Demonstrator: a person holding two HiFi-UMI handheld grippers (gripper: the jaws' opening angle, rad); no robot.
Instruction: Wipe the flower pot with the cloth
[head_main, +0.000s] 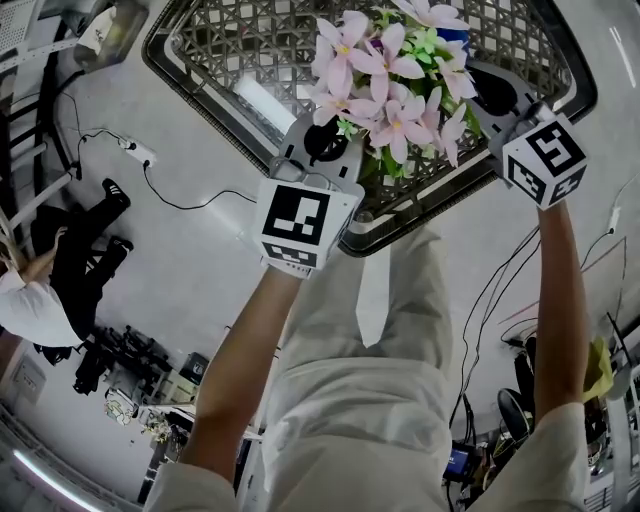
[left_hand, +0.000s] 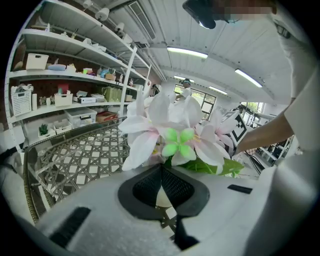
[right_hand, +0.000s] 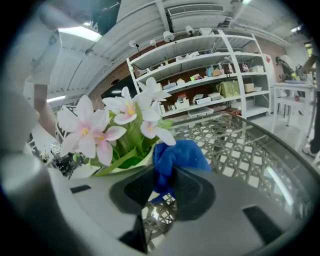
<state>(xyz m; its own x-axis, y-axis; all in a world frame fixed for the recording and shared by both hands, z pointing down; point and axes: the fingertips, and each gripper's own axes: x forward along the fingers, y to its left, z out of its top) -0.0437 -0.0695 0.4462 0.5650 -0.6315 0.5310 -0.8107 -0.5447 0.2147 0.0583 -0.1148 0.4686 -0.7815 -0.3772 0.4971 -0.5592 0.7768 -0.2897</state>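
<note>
A flower pot with pink and white flowers (head_main: 395, 80) stands on the glass table (head_main: 250, 40). My left gripper (head_main: 335, 130) is at the pot's left side; in the left gripper view its jaws (left_hand: 161, 172) are shut on a cream edge of the pot (left_hand: 162, 197), under the blooms (left_hand: 170, 135). My right gripper (head_main: 475, 75) is at the pot's right side, shut on a bunched blue cloth (right_hand: 177, 155). The cloth (head_main: 455, 35) rests against the pale pot rim (right_hand: 142, 161) beside the flowers (right_hand: 110, 127). Most of the pot is hidden by leaves and the grippers.
The table top is glass over a woven lattice (left_hand: 80, 160) with a dark rounded rim (right_hand: 280, 150). White shelves with boxes (left_hand: 65, 85) stand behind it. A person (head_main: 60, 270) crouches at the left, and cables (head_main: 150, 165) run over the floor.
</note>
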